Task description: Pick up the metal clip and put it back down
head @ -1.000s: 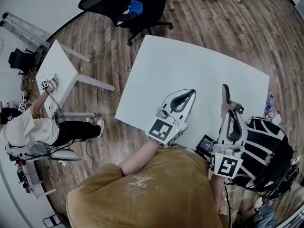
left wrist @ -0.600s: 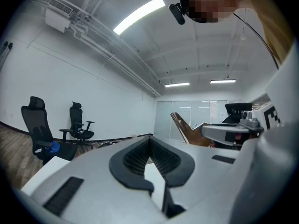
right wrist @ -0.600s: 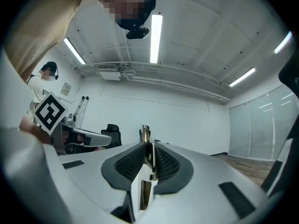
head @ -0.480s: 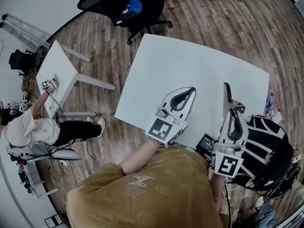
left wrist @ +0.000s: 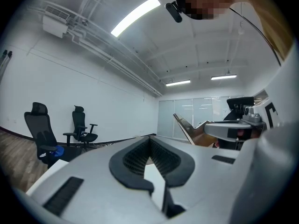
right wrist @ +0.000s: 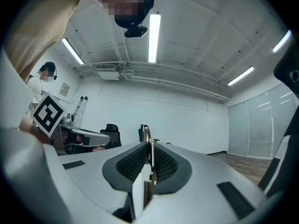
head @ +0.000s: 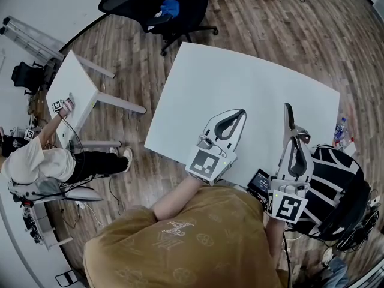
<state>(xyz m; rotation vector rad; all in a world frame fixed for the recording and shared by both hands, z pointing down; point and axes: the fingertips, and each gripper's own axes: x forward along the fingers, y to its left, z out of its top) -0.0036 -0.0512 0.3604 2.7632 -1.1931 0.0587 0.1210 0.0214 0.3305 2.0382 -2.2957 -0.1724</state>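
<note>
The metal clip (head: 288,116) is a thin flat strip that sticks out past the tips of my right gripper (head: 293,135), above the near right part of the white table (head: 240,77). In the right gripper view the clip (right wrist: 145,133) stands on edge between the black pads, and the right gripper (right wrist: 148,146) is shut on it; its jaws have just been closing. My left gripper (head: 242,112) hovers beside it on the left, tips together, holding nothing. In the left gripper view the left gripper (left wrist: 150,141) is shut, and the clip (left wrist: 183,125) shows off to the right.
Black office chairs (head: 162,11) stand beyond the table's far left corner. A small white table (head: 72,95) and a seated person (head: 36,161) are at the left. A dark device (head: 261,183) sits by the table's near edge. A striped black-and-white object (head: 336,185) is at the right.
The right gripper with the clip has edged slightly to the right. The left gripper has stayed put.
</note>
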